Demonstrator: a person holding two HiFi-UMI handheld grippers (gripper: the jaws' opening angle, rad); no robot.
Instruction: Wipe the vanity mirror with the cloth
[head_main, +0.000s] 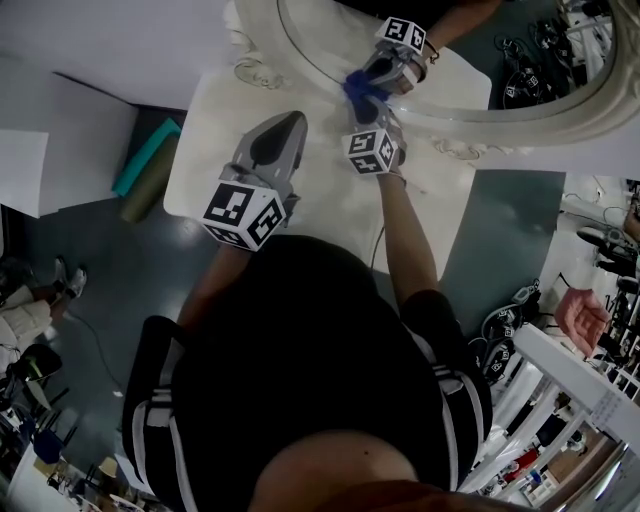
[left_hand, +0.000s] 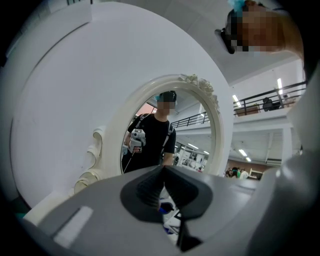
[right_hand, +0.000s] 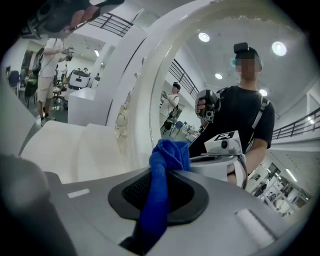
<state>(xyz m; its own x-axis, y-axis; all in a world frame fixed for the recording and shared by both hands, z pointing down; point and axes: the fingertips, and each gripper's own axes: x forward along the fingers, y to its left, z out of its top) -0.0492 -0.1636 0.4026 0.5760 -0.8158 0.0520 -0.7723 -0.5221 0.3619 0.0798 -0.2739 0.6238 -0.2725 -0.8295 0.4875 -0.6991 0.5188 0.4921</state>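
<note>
The vanity mirror (head_main: 500, 62) has an ornate white oval frame (head_main: 330, 72) and stands on a white table (head_main: 215, 120). My right gripper (head_main: 368, 108) is shut on a blue cloth (head_main: 358, 88), whose bunched end sits at the lower left edge of the glass. In the right gripper view the cloth (right_hand: 167, 155) sticks out past the jaws of the right gripper (right_hand: 162, 172), next to the frame (right_hand: 145, 100). My left gripper (head_main: 293, 122) hovers over the table left of it, shut and holding nothing. In its own view the left gripper (left_hand: 162, 172) points at the mirror (left_hand: 167, 125).
A teal roll (head_main: 148, 155) lies on the floor left of the table. At the right are a bystander's hand (head_main: 582, 318), a white rack (head_main: 575, 385) and cables. Someone sits at the far left (head_main: 30, 315).
</note>
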